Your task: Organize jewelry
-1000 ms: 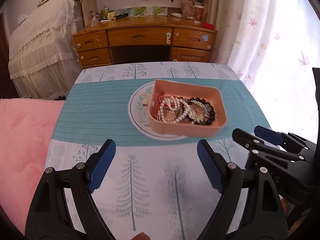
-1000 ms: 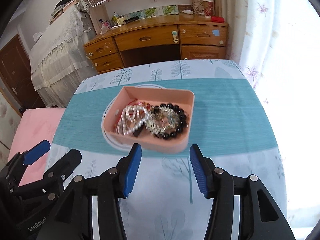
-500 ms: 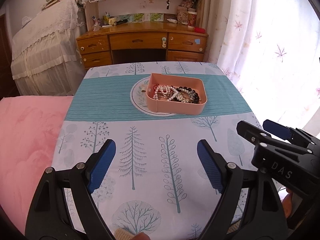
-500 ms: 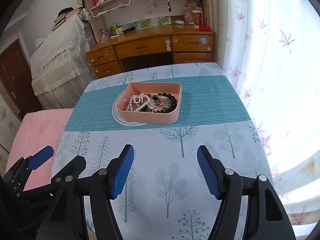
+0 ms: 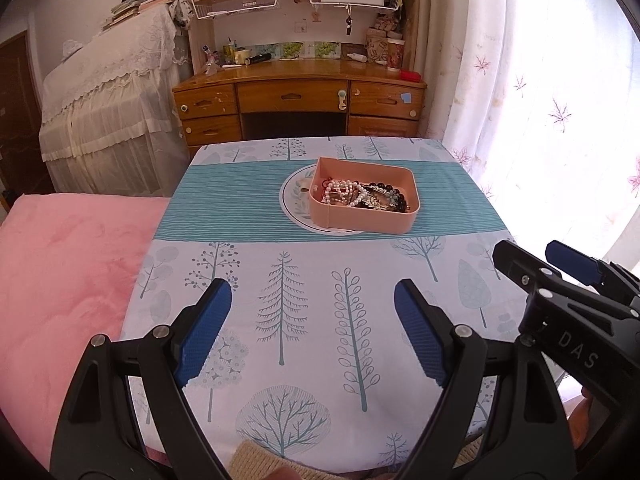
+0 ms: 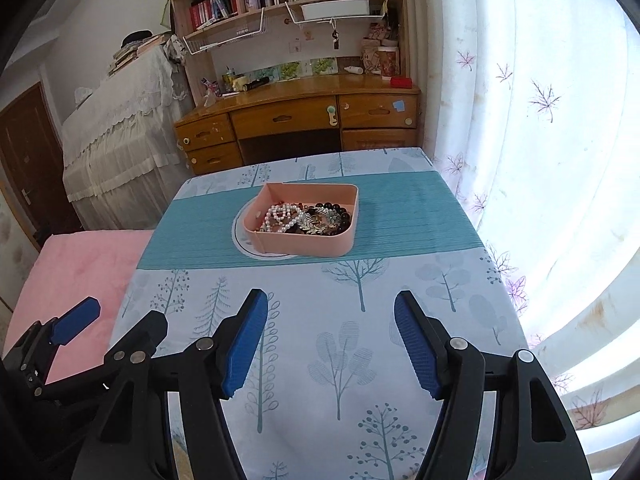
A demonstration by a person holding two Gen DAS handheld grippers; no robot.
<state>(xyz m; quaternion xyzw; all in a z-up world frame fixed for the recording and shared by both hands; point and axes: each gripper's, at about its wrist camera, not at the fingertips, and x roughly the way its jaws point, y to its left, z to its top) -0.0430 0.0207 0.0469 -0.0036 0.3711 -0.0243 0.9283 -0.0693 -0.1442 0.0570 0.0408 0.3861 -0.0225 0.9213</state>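
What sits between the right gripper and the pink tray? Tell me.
Nothing but bare tree-print tablecloth and its teal striped band, in the right wrist view. The open right gripper is short of the pink jewelry tray.

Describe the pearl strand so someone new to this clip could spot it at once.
On the table, a pink tray sits on a white plate over the teal stripe. The pearl strand lies in the tray's left half. It is the only white beading there, beside dark beads on the right.
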